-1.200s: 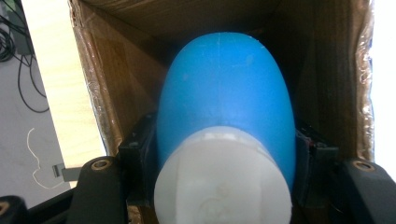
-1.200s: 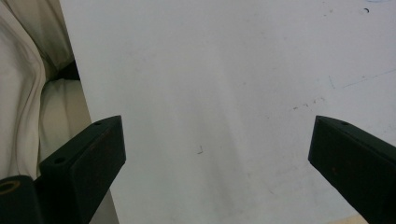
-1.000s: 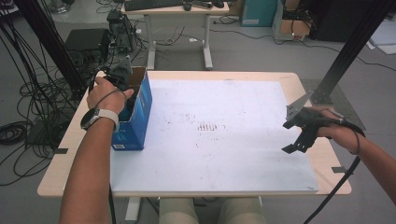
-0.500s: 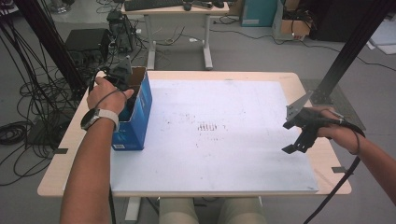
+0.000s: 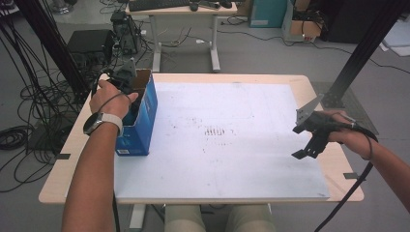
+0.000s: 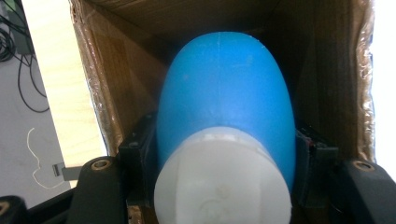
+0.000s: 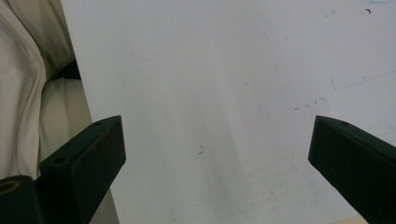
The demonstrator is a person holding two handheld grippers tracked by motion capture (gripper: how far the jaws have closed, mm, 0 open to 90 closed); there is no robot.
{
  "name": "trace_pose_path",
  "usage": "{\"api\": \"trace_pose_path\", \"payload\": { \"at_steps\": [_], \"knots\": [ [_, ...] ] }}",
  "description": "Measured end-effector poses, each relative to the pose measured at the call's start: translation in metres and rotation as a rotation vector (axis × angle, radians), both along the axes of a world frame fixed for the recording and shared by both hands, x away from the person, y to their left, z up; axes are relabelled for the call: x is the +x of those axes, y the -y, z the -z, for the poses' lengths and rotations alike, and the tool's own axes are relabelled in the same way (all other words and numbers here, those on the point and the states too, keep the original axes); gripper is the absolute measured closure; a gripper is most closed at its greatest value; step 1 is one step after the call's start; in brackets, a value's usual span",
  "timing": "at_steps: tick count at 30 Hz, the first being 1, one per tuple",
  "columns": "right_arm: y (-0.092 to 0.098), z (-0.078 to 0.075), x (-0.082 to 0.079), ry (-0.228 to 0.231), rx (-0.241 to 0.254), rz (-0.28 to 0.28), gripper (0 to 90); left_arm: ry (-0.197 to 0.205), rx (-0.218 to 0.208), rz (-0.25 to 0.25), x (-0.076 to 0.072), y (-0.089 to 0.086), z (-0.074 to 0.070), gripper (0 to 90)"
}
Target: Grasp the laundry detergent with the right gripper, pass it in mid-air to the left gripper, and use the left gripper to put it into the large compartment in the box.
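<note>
A blue cardboard box [image 5: 143,116] stands open-topped at the left side of the table. My left gripper [image 5: 130,94] reaches down into it. In the left gripper view a blue bottle [image 6: 224,98] with a white cap [image 6: 223,179] sits between the black jaws, pressed on both sides, inside the brown box walls [image 6: 107,84]. My right gripper [image 5: 305,147] hovers over the right side of the white board [image 5: 227,130], jaws spread wide with nothing between them; in the right gripper view its gripper [image 7: 217,154] looks down on bare white board [image 7: 224,70].
The wooden table edge [image 5: 82,140] borders the white board. Cables and black equipment [image 5: 89,43] lie on the floor at the left. Another desk [image 5: 183,12] stands behind. A black frame post [image 5: 367,43] rises at the right. The person's legs [image 7: 28,93] are by the near edge.
</note>
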State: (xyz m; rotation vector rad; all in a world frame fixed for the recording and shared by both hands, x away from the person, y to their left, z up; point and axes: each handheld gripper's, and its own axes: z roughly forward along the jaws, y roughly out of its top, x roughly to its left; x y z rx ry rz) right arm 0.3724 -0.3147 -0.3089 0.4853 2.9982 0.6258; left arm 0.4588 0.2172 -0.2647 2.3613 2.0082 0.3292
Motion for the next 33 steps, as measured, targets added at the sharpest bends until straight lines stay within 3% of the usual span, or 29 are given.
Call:
{"api": "trace_pose_path", "payload": {
  "at_steps": [33],
  "knots": [
    [-0.0014,0.0004,0.0005,-0.001,-0.002,-0.005,3.9,-0.002,-0.007,0.003,-0.0001,-0.0006,-0.0001,37.5]
  ]
}}
